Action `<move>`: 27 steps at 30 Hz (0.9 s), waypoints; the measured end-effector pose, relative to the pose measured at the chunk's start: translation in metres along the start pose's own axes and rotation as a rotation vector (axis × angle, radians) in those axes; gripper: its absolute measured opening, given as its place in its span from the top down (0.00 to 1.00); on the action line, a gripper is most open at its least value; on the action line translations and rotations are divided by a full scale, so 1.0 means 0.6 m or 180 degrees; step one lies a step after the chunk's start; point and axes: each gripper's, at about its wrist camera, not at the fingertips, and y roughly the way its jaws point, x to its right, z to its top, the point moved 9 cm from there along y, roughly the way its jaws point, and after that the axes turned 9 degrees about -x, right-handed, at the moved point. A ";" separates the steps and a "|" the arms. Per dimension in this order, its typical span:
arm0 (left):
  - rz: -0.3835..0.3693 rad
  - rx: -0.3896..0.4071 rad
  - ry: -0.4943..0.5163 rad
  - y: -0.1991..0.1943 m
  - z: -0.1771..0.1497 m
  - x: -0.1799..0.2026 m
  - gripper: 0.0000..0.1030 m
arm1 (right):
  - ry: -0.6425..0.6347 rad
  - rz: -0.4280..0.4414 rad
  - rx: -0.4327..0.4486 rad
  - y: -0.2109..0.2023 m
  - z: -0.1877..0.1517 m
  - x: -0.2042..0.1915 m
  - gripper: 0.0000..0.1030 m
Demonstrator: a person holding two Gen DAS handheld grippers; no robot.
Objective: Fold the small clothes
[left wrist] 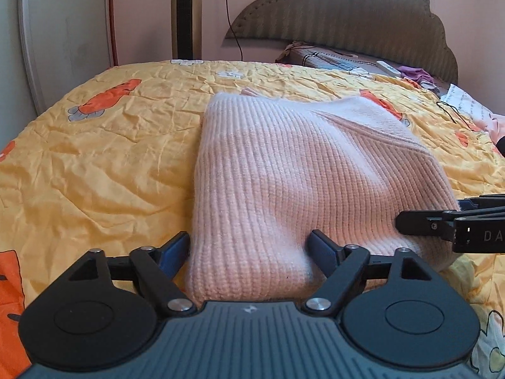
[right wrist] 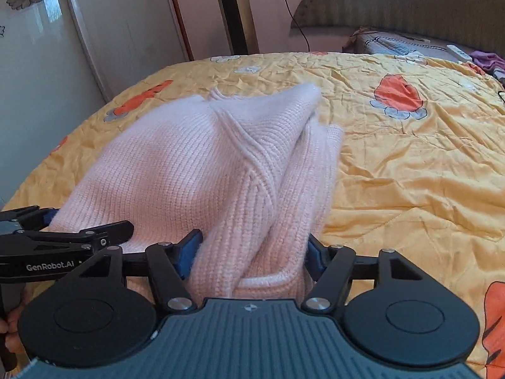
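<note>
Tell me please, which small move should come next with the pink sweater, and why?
Probably both grippers carry the near edge of the pink sweater away toward its far end. The left gripper and right gripper each have the near edge between their jaws, and it lies long on the yellow quilt.

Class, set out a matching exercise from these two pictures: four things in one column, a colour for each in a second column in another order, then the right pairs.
Things:
1. sweater
2. quilt
3. headboard
4. remote

Colours:
A. white
B. yellow with orange prints
C. pale pink
D. grey-green

Pairs: 1-C, 2-B, 3-D, 4-A
</note>
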 end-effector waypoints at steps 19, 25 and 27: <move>0.0018 0.0144 -0.0211 -0.070 -0.050 -0.029 0.16 | 0.0248 -0.0106 0.0290 -0.067 -0.025 0.030 0.13; 0.0166 0.0032 0.0085 -0.018 -0.093 0.008 0.16 | 0.0294 -0.0532 0.0075 -0.053 -0.107 0.035 0.05; 0.0216 0.0069 0.0140 -0.017 -0.097 0.012 0.16 | 0.0279 -0.0676 -0.0034 -0.034 -0.122 0.032 0.03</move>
